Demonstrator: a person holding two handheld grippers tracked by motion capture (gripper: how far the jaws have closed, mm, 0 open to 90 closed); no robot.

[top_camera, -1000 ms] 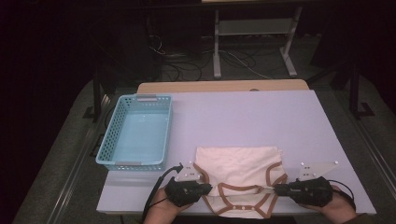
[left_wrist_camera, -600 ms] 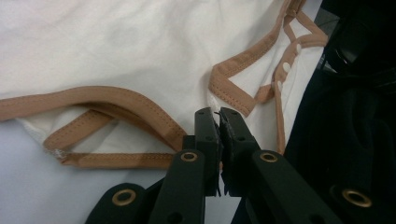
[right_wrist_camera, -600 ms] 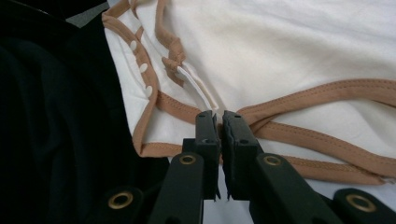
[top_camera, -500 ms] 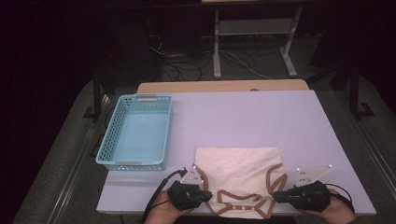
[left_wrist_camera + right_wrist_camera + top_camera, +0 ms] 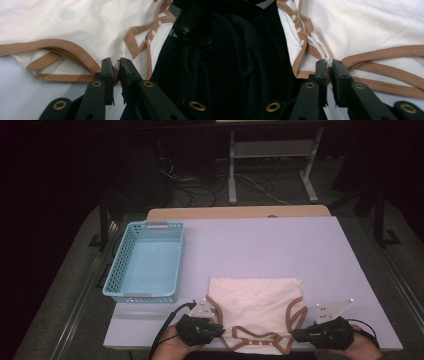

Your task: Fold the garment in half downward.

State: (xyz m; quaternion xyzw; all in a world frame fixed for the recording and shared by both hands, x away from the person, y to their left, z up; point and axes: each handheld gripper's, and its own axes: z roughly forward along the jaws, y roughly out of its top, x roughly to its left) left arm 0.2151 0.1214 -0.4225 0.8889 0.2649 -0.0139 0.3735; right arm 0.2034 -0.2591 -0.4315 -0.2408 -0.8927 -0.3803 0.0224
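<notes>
Lilac table, blue basket overhead, gripper views: fingers pinching garment trim.

Dark room; grey floor strewn with cables (behind the table); metal stand beyond.

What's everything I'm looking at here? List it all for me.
garment: one, cream with brown trim, flat at the table's near edge, between the grippers.
basket: one, light blue, on the table's left side.
table: one, pale lilac top.
metal stand: one, grey, on the floor behind the table, with cables beside it.
left gripper: one, black, jaws pinching the garment's brown trim at its near left.
right gripper: one, black, jaws pinching the trim at its near right.
hands: two, at the bottom edge, each holding a gripper.
</notes>
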